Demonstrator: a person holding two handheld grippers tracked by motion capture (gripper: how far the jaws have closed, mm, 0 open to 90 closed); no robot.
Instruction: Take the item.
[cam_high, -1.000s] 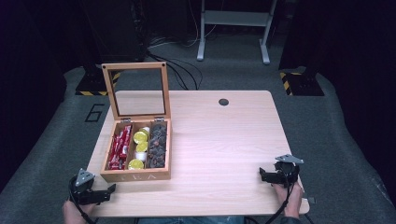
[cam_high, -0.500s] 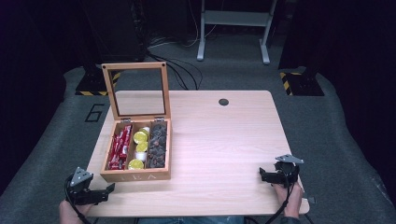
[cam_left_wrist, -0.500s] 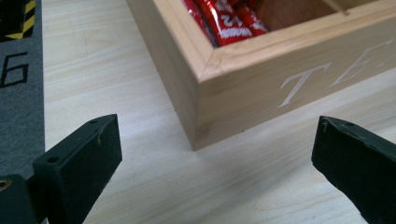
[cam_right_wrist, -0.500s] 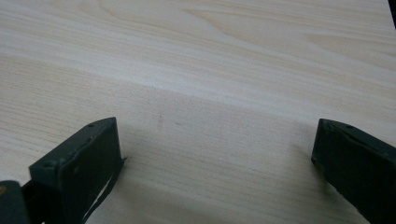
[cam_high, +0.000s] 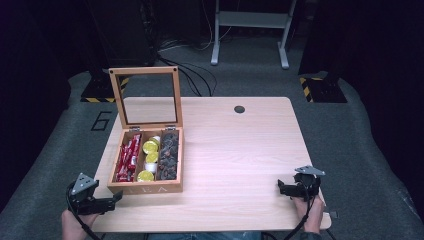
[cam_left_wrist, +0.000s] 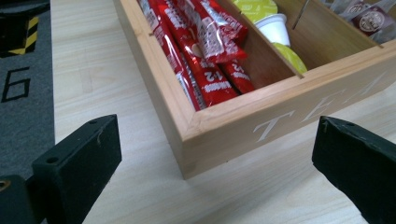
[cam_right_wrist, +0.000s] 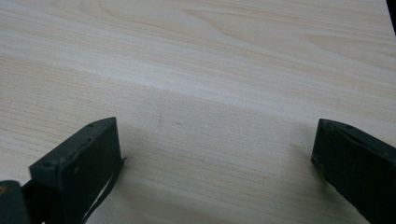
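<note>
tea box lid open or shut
Open. The glass-paned lid stands upright on its hinges behind the wooden tea box, leaving the red sachets, yellow-topped cups and dark packets uncovered.

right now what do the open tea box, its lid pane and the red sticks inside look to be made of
The light-brown hinged tea box looks like unvarnished pale wood: visible grain, matte faces, white "TEA" lettering. Its upright lid pane seems clear glass or acrylic, since the table shows through; which one I cannot tell. The long red stick sachets look like glossy plastic or foil film, crinkled with bright highlights.
</note>
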